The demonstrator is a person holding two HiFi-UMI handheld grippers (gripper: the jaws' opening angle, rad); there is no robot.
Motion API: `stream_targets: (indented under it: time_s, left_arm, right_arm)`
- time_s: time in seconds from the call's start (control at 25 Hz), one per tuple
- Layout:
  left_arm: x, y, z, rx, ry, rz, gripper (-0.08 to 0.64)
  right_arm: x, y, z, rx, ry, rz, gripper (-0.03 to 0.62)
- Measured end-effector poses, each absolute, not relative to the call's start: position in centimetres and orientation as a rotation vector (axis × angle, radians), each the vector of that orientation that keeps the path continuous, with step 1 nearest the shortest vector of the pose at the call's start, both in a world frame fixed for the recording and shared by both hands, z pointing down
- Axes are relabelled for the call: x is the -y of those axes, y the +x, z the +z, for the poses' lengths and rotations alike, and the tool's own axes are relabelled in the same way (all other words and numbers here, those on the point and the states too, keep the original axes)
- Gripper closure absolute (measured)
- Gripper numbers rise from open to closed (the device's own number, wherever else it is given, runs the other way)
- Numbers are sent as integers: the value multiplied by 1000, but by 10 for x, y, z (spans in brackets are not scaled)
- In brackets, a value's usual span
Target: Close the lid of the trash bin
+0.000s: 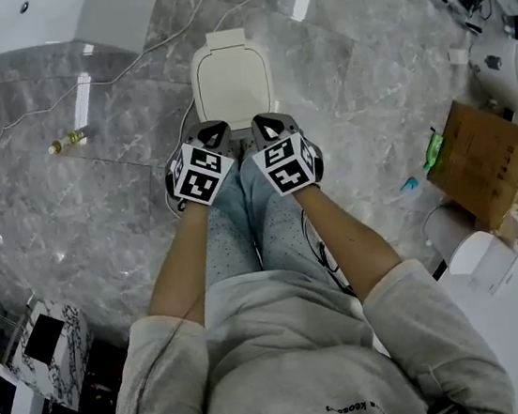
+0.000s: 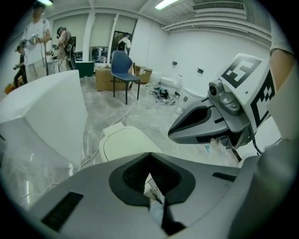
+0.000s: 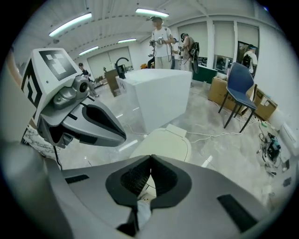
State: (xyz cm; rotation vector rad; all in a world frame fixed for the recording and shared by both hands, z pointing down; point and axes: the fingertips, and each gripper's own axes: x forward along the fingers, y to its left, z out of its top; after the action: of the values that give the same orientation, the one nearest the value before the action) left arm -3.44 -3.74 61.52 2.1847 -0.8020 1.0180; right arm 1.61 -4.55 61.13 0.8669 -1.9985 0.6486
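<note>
Where closed jaws overlap it, the lid's (image 1: 230,77) edge is hidden.

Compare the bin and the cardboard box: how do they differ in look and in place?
Colour: the bin is cream-white; the box is brown.
Shape: the bin's top is rounded, with a small tab at its far end; the box has straight edges and sharp corners.
Place: the bin is at the top middle of the head view; the box is near its right edge.
Shared: both stand on the grey floor, and both look closed.
</note>
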Motion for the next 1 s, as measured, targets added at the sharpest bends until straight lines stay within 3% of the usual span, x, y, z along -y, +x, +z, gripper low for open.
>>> stream_targets:
  time_s: [1.0]
  left_arm:
    - [35, -32, 350, 1180, 2277, 815, 540]
  right_arm:
    - [42, 28, 336, 2233, 1142, 477, 560]
